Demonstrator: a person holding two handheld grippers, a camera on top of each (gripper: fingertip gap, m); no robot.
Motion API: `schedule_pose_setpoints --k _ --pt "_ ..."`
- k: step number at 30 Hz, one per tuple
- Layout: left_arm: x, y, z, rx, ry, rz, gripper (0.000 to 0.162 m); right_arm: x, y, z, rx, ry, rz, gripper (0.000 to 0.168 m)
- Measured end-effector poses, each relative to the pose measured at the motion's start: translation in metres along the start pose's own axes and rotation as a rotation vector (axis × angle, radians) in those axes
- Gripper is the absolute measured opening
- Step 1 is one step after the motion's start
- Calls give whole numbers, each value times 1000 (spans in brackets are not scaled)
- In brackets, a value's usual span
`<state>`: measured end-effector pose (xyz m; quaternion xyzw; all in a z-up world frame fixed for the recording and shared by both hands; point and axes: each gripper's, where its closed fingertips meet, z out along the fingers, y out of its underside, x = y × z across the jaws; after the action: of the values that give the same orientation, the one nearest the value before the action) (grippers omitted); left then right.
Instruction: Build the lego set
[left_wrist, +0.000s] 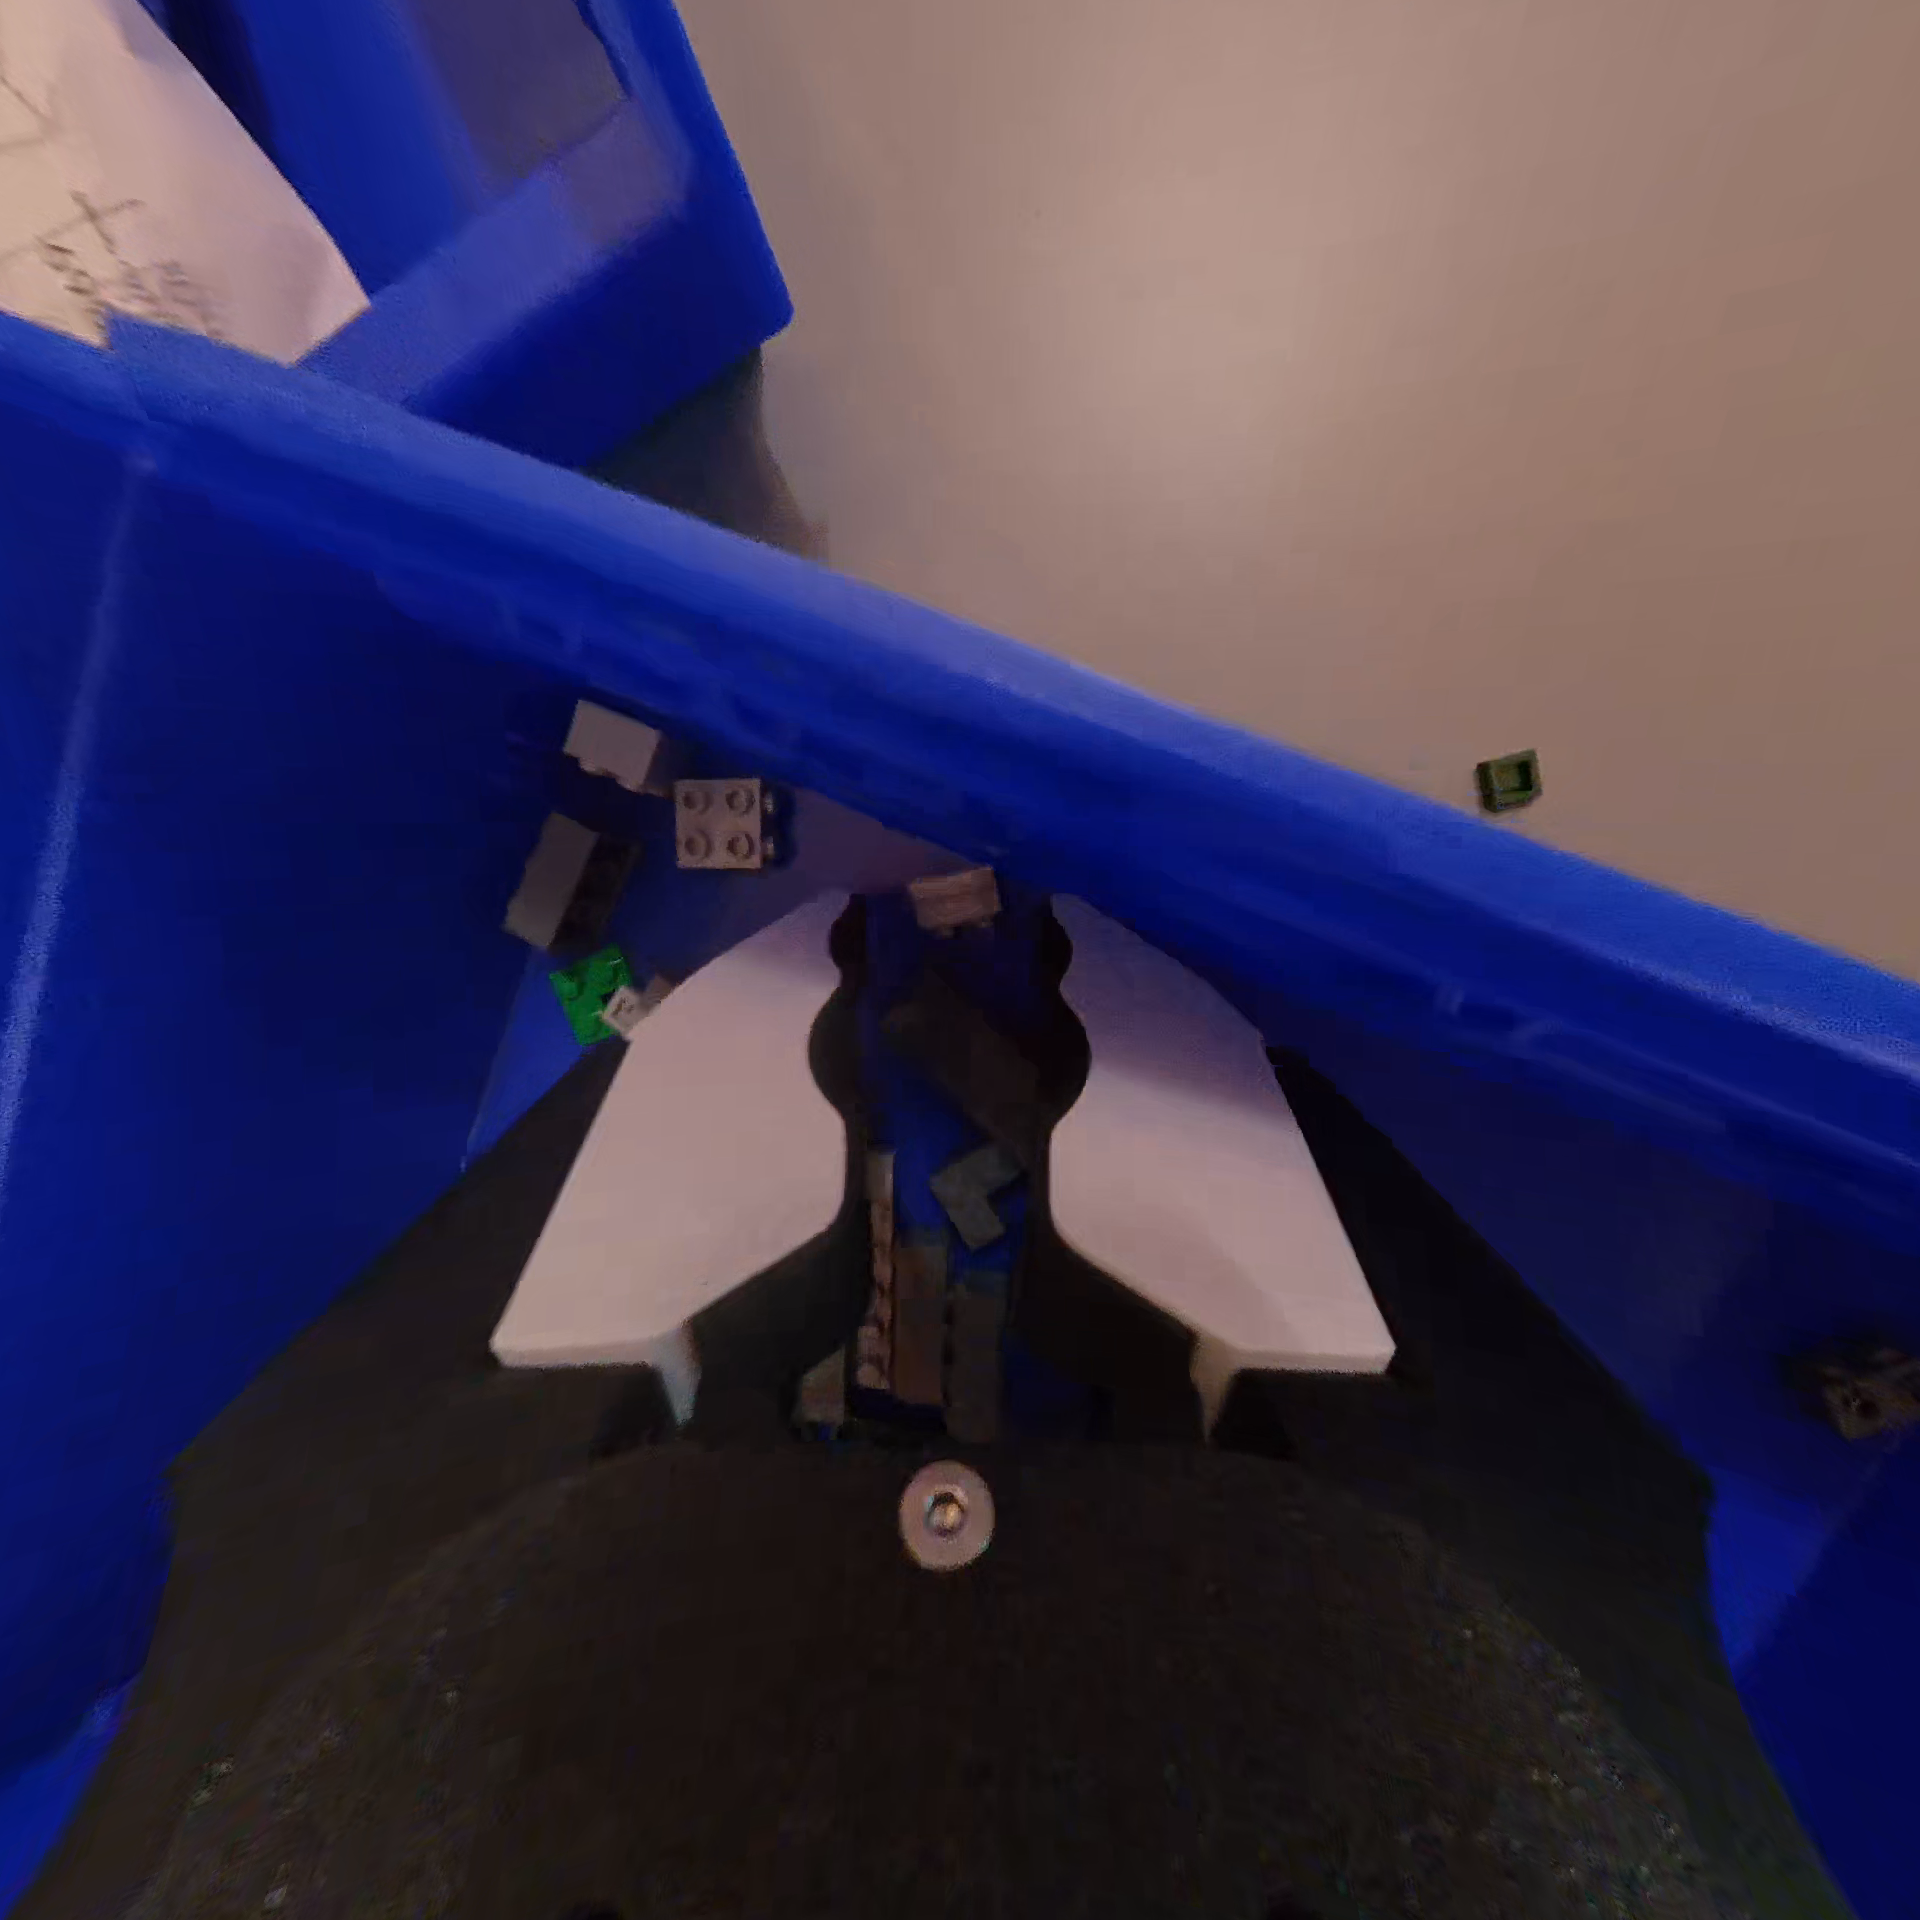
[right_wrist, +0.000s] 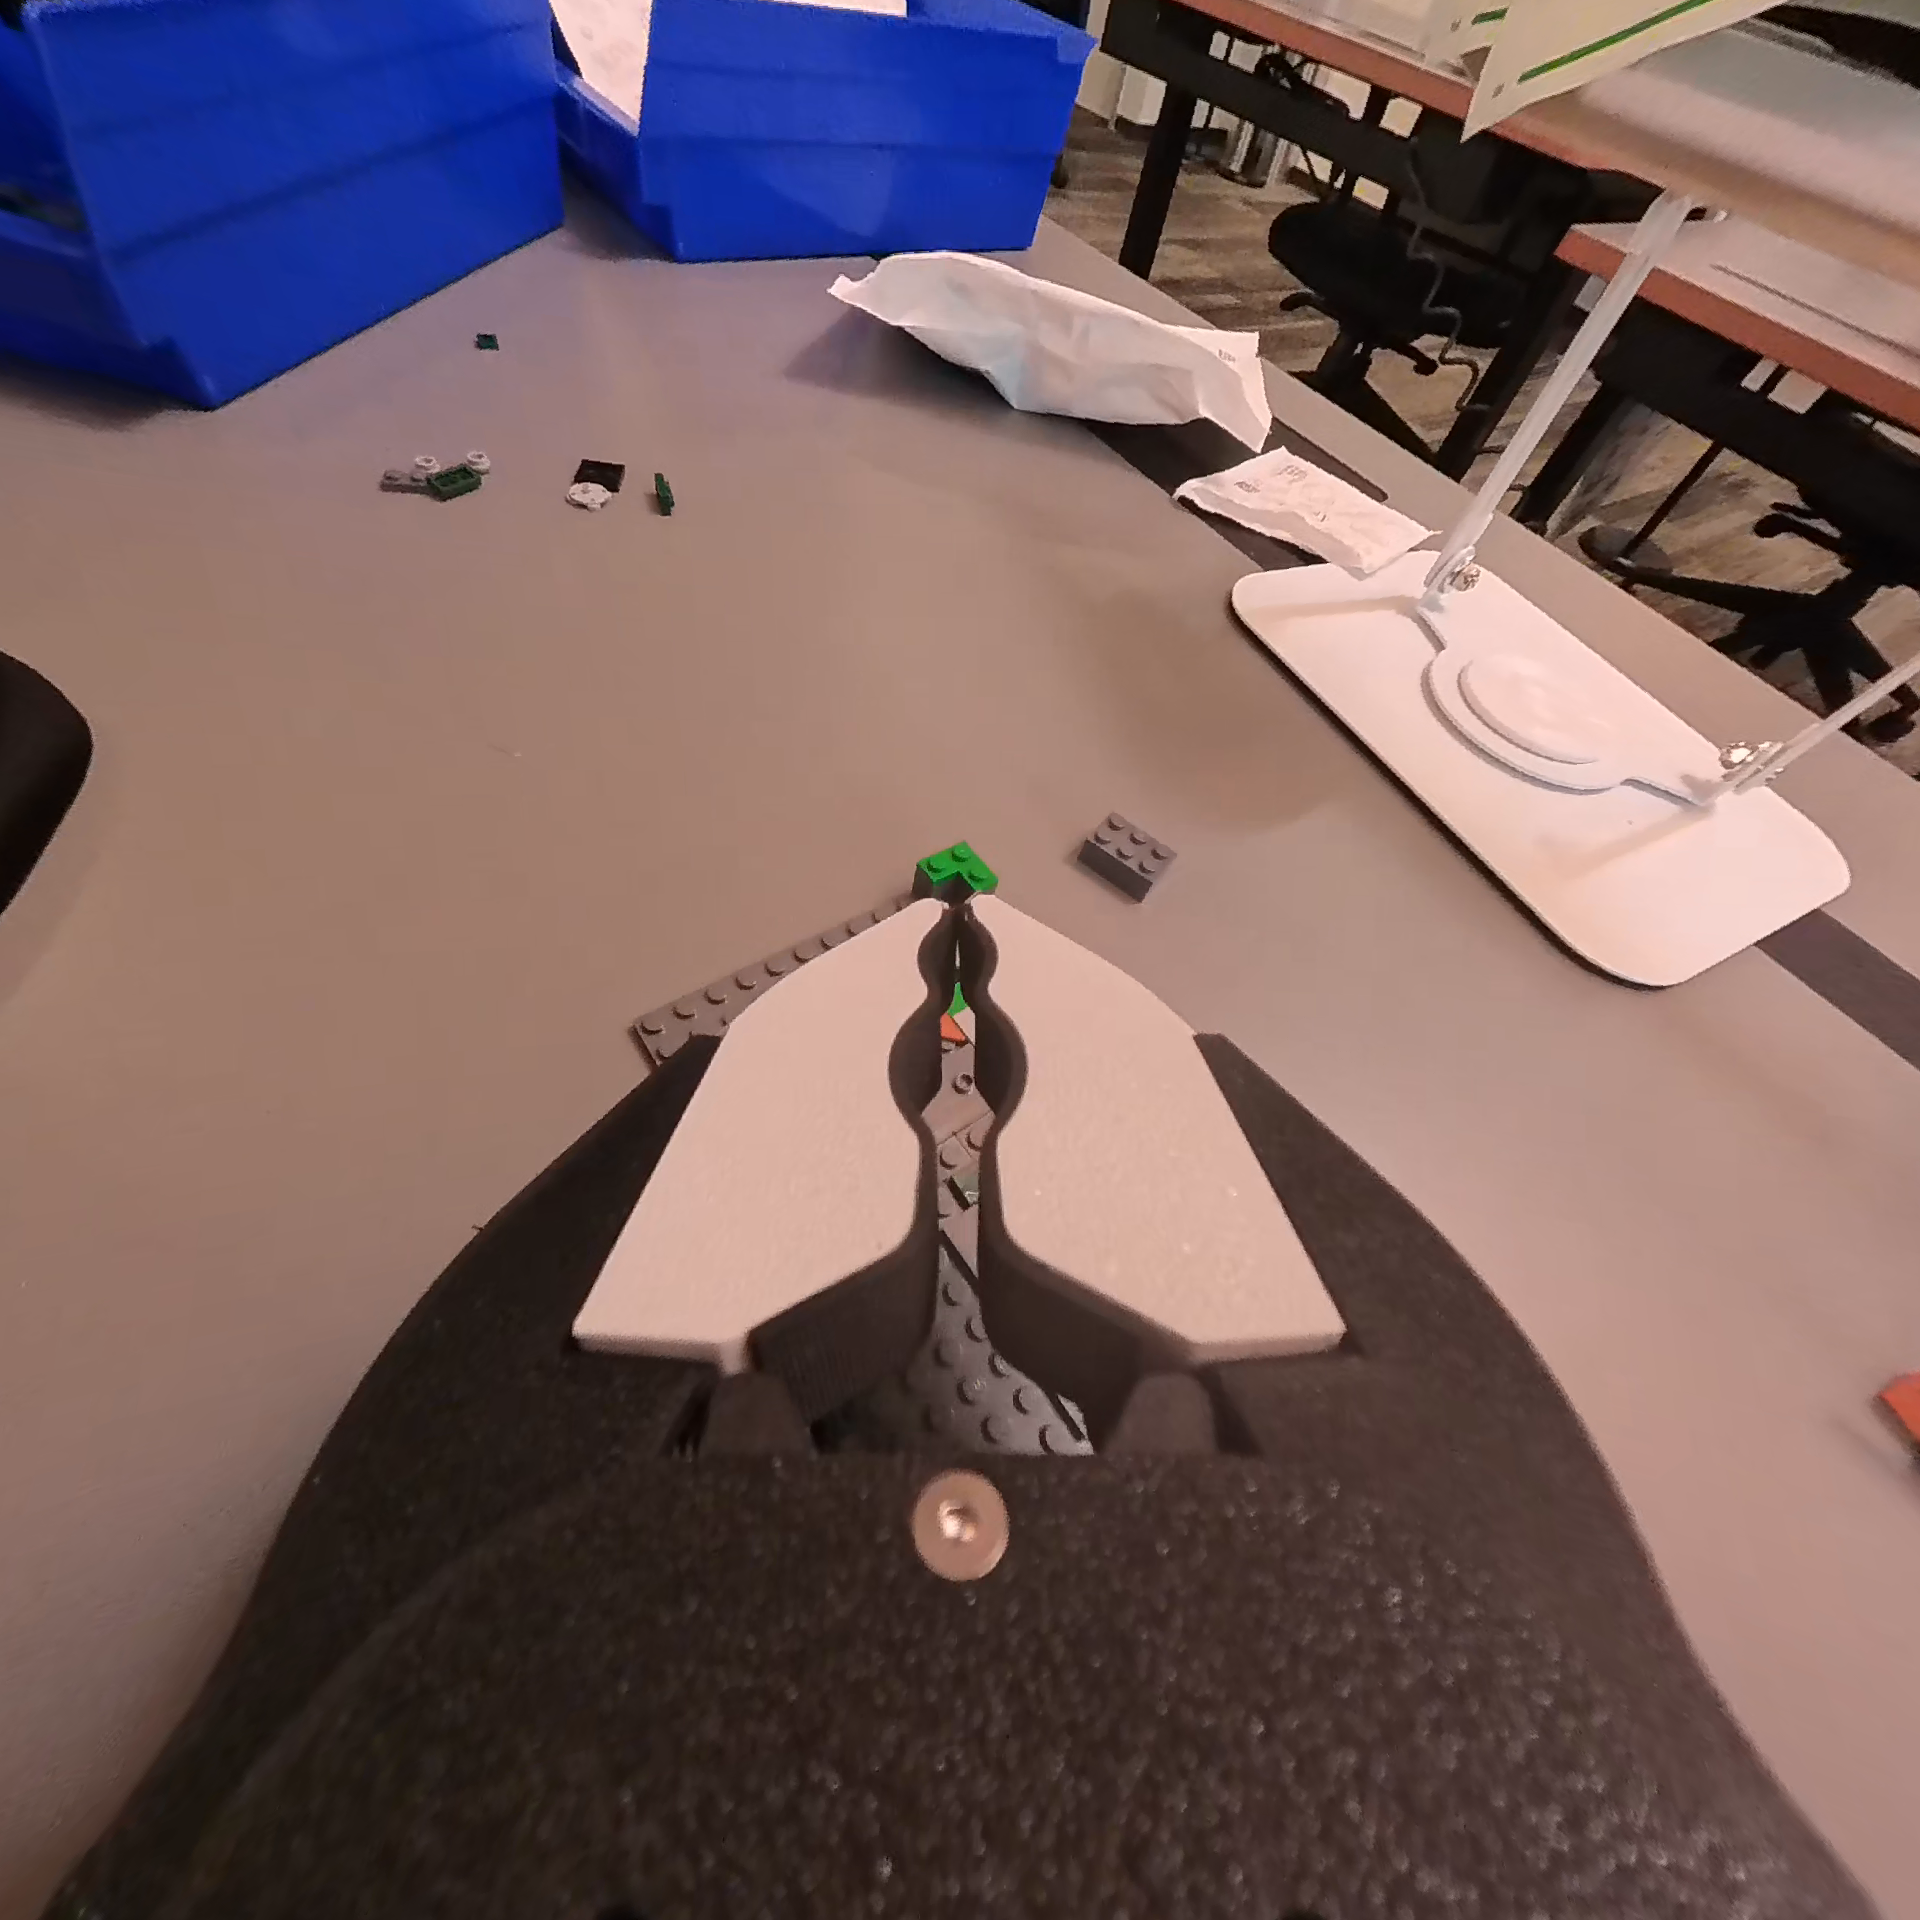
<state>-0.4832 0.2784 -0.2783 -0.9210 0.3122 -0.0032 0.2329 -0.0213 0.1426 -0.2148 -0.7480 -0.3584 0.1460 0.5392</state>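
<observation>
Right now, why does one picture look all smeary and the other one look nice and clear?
Left wrist view: motion blur smears the blue bin rim, and it is dim inside the bin where the left gripper reaches. Right wrist view: sharp and evenly lit, with the green brick crisp; the wide lens bends the table edges.

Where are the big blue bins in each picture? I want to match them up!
Left wrist view: the blue bins fill the left side and cross the middle; the left gripper reaches inside one, among loose bricks.
Right wrist view: the blue bins stand far off at the top left, on the grey table.
Shared landmark: the white paper poking out of the bins, also in the right wrist view.
</observation>
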Motion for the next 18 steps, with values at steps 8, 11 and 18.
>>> schedule_pose_setpoints --k 8,11,18 --pt "0 -3 2 19 49 5 18 0 3 1 0 -16 19 0" --pt "-3 -2 -7 31 0 82 17 1 2 -1 3 -16 18 0" --pt "14 -34 -93 249 -139 223 16 2 -7 -7 35 -19 13 0"
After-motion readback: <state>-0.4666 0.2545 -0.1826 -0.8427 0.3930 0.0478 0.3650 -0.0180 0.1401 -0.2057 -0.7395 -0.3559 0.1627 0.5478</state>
